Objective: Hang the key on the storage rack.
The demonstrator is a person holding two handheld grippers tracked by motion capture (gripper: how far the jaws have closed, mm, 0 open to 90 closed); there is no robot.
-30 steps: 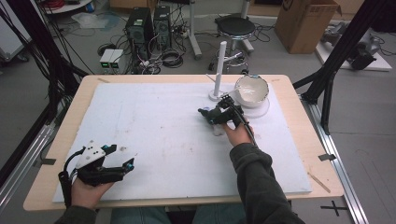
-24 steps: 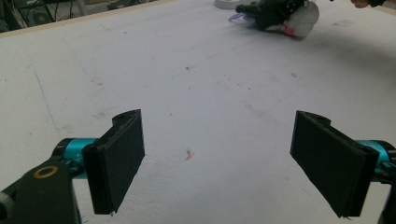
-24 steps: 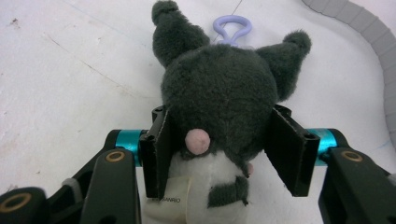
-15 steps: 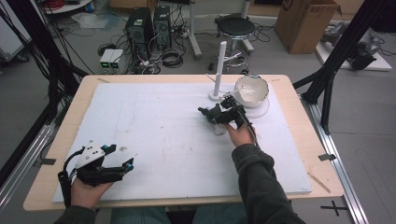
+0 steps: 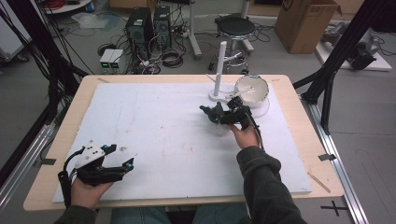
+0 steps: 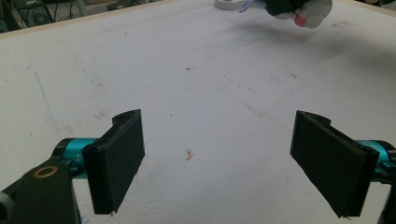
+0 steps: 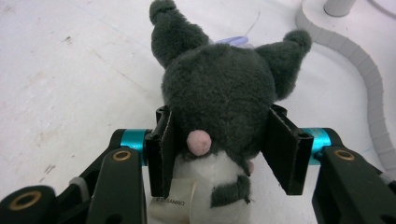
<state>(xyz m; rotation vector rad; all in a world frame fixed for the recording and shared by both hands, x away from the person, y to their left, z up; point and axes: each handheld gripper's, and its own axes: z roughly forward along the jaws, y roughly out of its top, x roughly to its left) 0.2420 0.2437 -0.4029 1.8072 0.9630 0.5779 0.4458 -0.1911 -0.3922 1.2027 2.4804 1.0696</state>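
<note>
Little has shifted since the earlier frames: the right gripper [image 5: 223, 115] sits at nearly the same spot beside the white stand [image 5: 219, 70], and its jaws have just been closing on the plush toy [image 7: 219, 107], which now sits pinched between them. The left gripper [image 5: 105, 164] rests where it was, near the front left corner of the white mat [image 5: 154, 135].

Seen from the right gripper view, the toy is a dark grey plush with two pointed ears, a small pink spot at its back and a white lower body. Both black pads press into the sides of its head. A white fabric tag [image 7: 175, 203] hangs below the left pad; small print on it seems to read "SANRIO", while the rest is too small to make out. A pale violet loop shows behind the toy's head. A curved grey ribbed rim [image 7: 369, 84] lies on the mat to the right.

From above, the toy is held over the mat, just in front of the stand's base and near the clear bowl [image 5: 252, 89]. Whether it touches the mat cannot be told.

The left gripper's jaws stand wide apart with nothing between them, bare mat below. In its view the toy [image 6: 299, 9] appears far off at the top edge.
</note>
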